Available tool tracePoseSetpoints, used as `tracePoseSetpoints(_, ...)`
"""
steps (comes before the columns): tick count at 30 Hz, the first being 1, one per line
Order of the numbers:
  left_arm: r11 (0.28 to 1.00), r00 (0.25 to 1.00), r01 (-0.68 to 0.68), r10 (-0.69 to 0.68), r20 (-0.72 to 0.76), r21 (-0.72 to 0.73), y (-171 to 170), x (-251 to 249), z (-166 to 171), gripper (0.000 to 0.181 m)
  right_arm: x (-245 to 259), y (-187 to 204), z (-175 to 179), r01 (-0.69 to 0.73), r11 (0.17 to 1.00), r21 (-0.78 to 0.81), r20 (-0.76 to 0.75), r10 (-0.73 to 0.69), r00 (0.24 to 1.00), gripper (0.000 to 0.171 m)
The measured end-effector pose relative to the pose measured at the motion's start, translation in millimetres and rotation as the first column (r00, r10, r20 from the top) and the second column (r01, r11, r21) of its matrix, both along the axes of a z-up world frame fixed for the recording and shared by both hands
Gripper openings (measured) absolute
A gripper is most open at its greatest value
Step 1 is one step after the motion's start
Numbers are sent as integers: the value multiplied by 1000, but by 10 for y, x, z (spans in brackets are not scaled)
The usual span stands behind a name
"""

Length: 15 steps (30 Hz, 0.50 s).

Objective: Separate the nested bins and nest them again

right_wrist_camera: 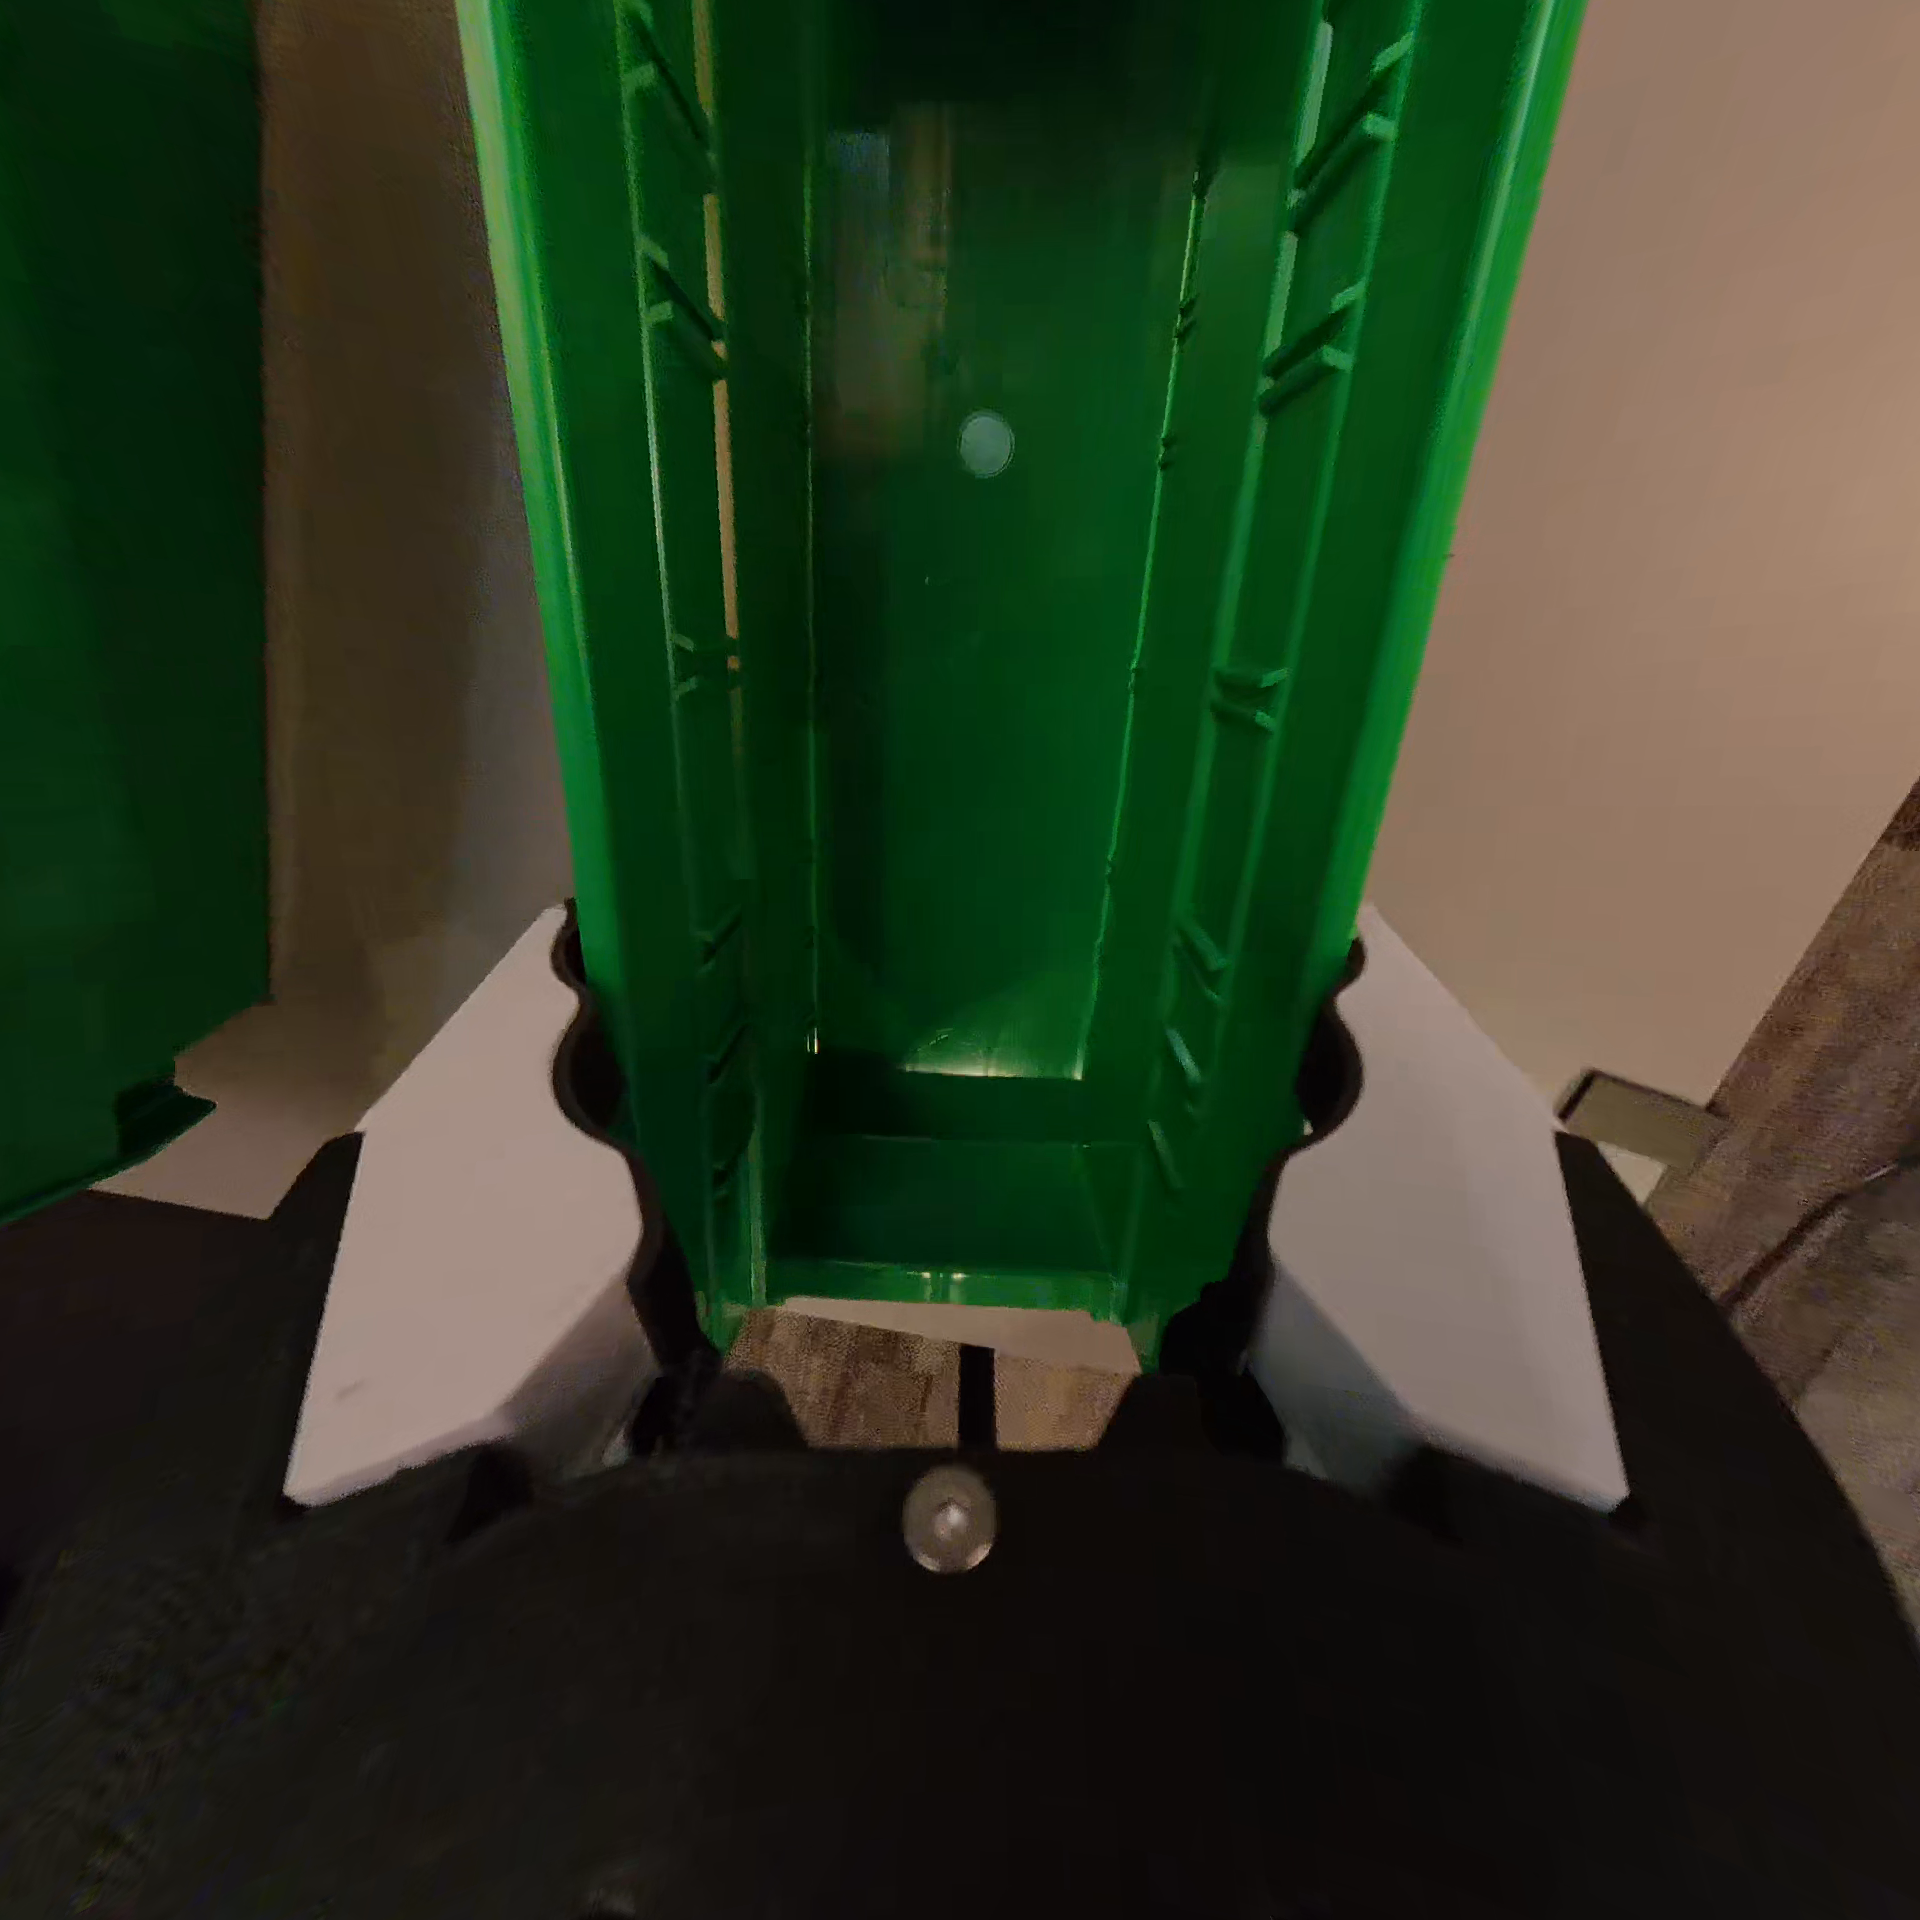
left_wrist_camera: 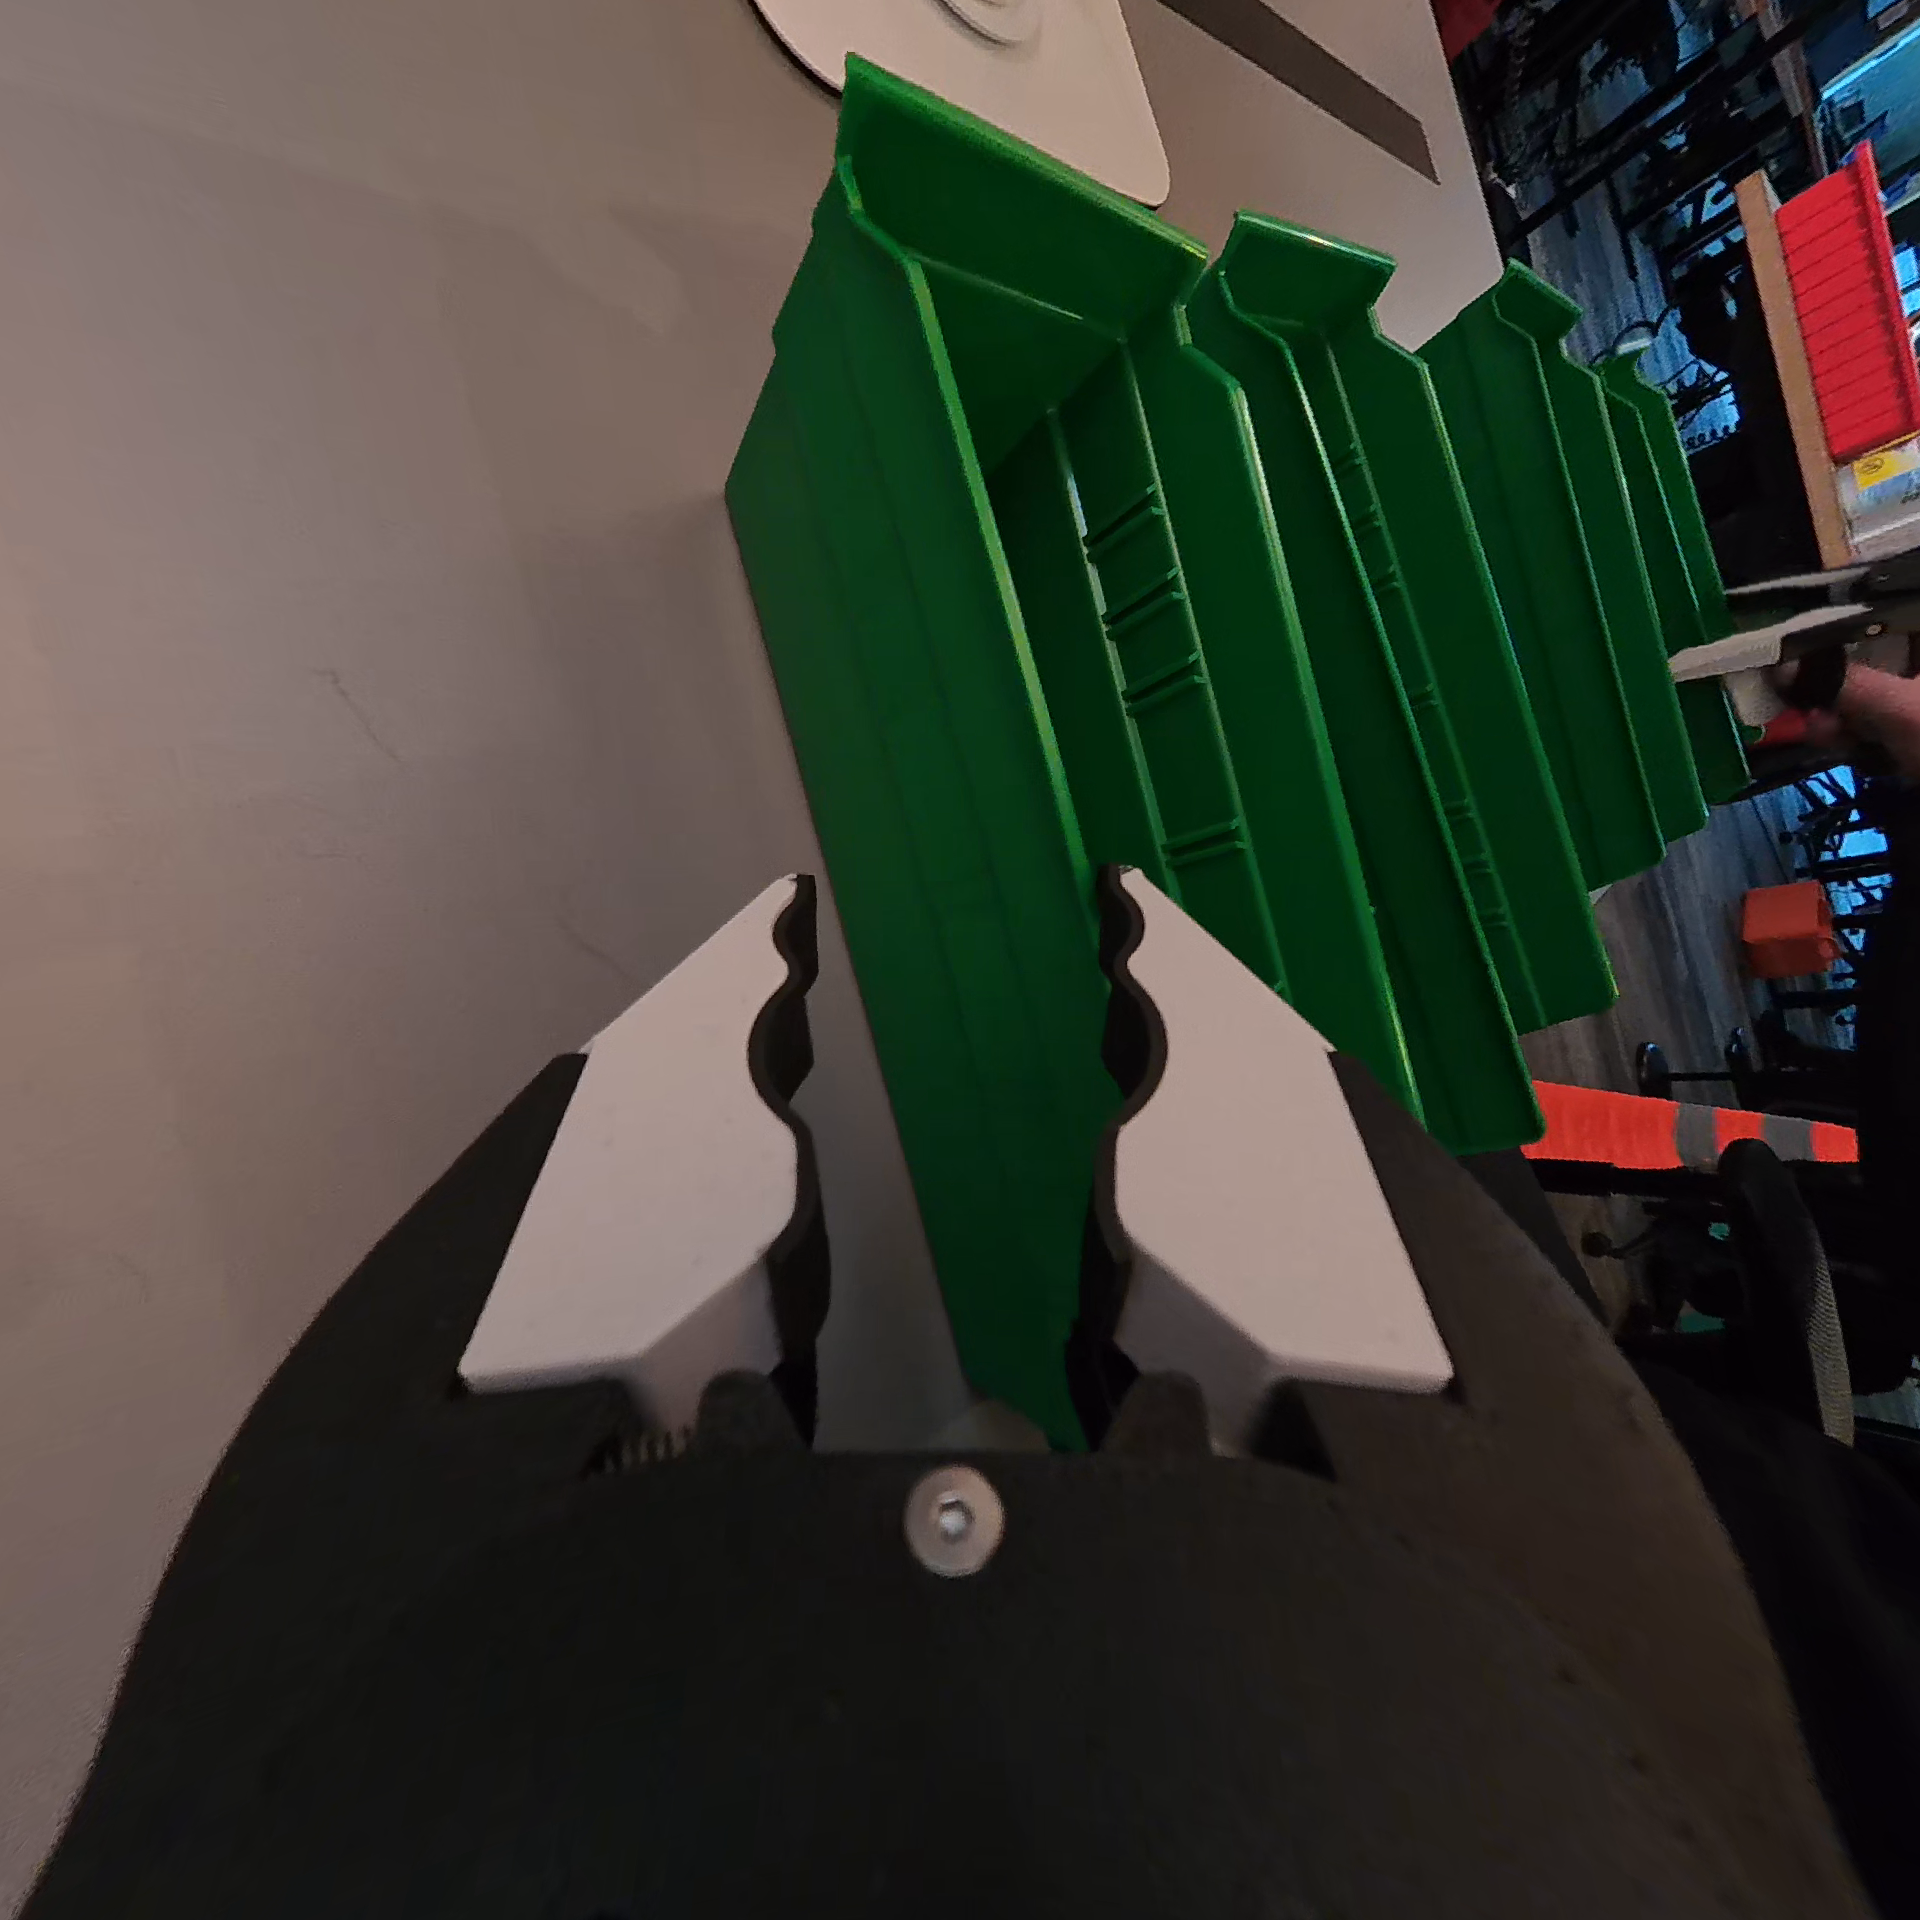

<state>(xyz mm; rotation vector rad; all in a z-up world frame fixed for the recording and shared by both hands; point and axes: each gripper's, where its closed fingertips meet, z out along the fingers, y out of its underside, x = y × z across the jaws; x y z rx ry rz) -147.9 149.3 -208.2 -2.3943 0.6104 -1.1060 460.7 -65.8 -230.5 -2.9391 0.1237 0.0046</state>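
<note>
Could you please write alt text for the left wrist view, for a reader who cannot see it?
The left gripper straddles the side wall of the nearest green bin, jaws apart. More green bins stand in a row beyond it on a pale table, with the right gripper at the far end.

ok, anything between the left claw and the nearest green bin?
Nothing visible. The left claw is open and already straddles the side wall of the nearest green bin: the wall lies against one jaw, with a gap to the other. The neighbouring bin stands beside it, outside the jaws.
</note>
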Motion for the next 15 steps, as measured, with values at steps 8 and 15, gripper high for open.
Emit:
tracePoseSetpoints(8, 1000, 1000, -5, 5, -1, 1, 9, -4, -4, 54, -396, 231, 712, 41, 967, 253, 21, -48, 999, 153)
tracePoseSetpoints(15, 1000, 1000, -1, 2, -18, 15, 7, 28, -12, 58, -1836, 727, 692, -157, 963, 221, -93, 181, 979, 155)
